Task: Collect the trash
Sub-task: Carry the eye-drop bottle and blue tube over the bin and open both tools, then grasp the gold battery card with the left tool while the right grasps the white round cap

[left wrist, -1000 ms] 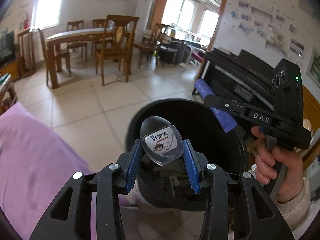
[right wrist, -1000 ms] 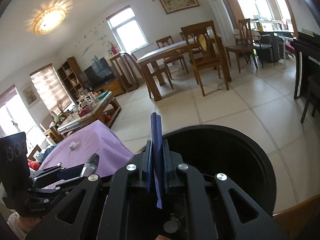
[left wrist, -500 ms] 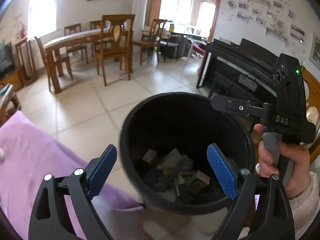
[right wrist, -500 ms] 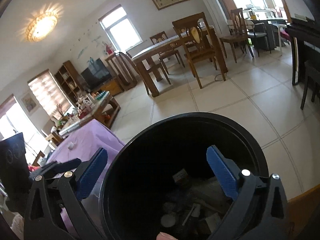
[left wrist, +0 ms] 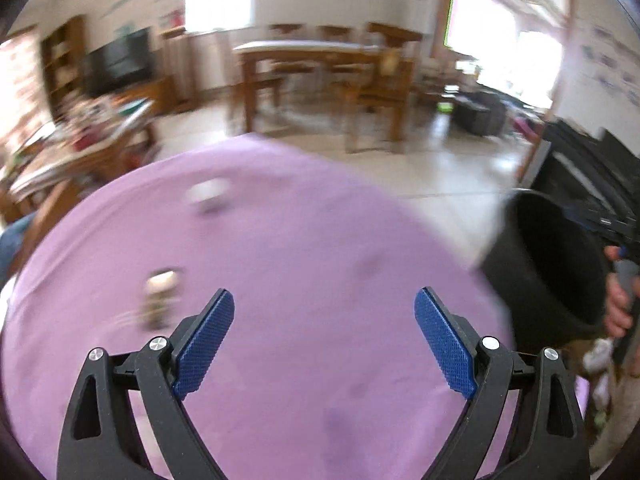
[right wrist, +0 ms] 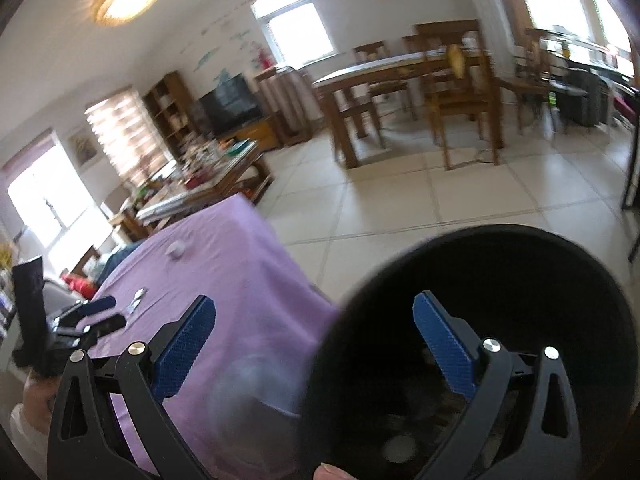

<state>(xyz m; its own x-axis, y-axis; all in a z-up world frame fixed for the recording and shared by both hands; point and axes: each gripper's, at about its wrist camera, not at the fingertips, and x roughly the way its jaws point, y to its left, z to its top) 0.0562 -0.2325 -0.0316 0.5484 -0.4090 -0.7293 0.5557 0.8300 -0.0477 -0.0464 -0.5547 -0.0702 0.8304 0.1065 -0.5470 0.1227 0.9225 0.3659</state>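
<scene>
My left gripper (left wrist: 324, 296) stands open and empty over the purple cloth (left wrist: 304, 240). Two pieces of trash lie on that cloth, both blurred: a small pale item (left wrist: 160, 300) just left of my left fingers, and a white crumpled bit (left wrist: 208, 194) farther off. The black trash bin (left wrist: 552, 272) sits at the right edge. In the right wrist view my right gripper (right wrist: 316, 302) is open and empty, straddling the left rim of the bin (right wrist: 520, 280). Dropped trash (right wrist: 396, 448) lies at its bottom. My left gripper (right wrist: 114, 312) shows at far left, beside a small packet (right wrist: 136, 300).
A hand (left wrist: 620, 304) holds the right gripper beside the bin. Past the cloth lie a tiled floor (right wrist: 400, 200), a cluttered low table (right wrist: 208, 184), a wooden dining table with chairs (right wrist: 420, 80) and a TV (right wrist: 230, 104). A dark piano (left wrist: 580, 168) stands behind the bin.
Both grippers opened over the bin: the left let a small bottle drop in, the right a blue strip. The left then swung left over the purple cloth; the right shifted left to the bin's rim.
</scene>
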